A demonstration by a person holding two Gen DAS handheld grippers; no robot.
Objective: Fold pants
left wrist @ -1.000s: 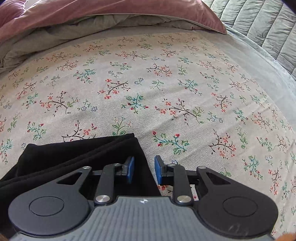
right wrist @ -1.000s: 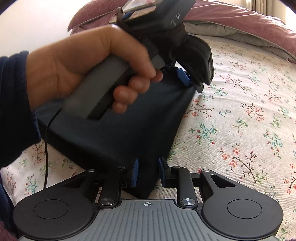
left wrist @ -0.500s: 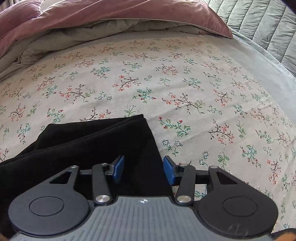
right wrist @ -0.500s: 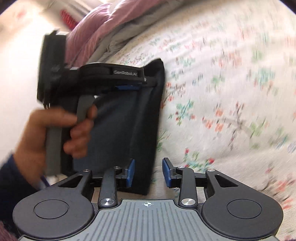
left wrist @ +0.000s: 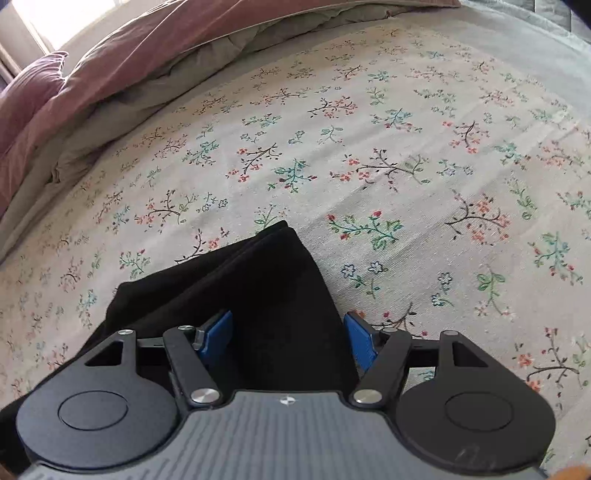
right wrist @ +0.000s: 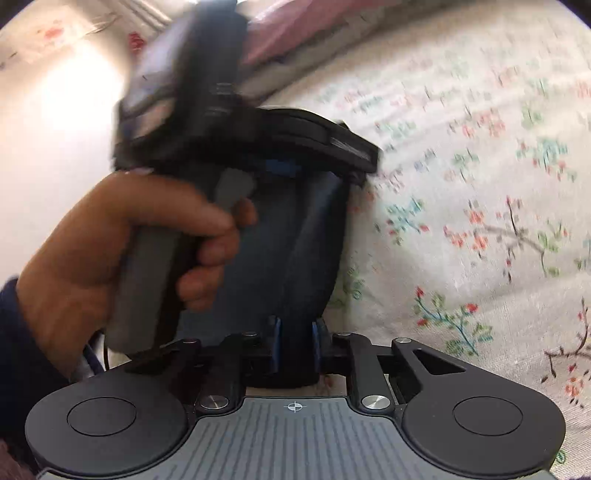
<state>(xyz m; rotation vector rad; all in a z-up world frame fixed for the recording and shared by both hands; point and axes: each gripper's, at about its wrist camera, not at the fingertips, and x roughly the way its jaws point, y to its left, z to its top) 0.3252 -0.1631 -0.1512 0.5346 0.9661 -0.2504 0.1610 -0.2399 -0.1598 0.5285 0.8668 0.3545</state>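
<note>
The dark pants [left wrist: 266,291] lie folded on the floral bedsheet [left wrist: 369,155]. My left gripper [left wrist: 288,338] is wide open, its blue pads on either side of the fold's right edge. In the right wrist view the pants [right wrist: 295,236] look dark blue. My right gripper [right wrist: 295,345] has its jaws close together with the fold's near corner between them. The left gripper [right wrist: 325,147], held in a hand [right wrist: 129,236], sits over the far end of the fold in that view.
A pink and grey duvet [left wrist: 129,62] is bunched along the back left of the bed. A grey quilted edge [left wrist: 546,22] runs at the far right. A pale wall [right wrist: 55,129] stands beyond the bed's left side.
My left gripper opened wide and pulled back a little over the pants. My right gripper swung round and closed on the near corner of the fold.
</note>
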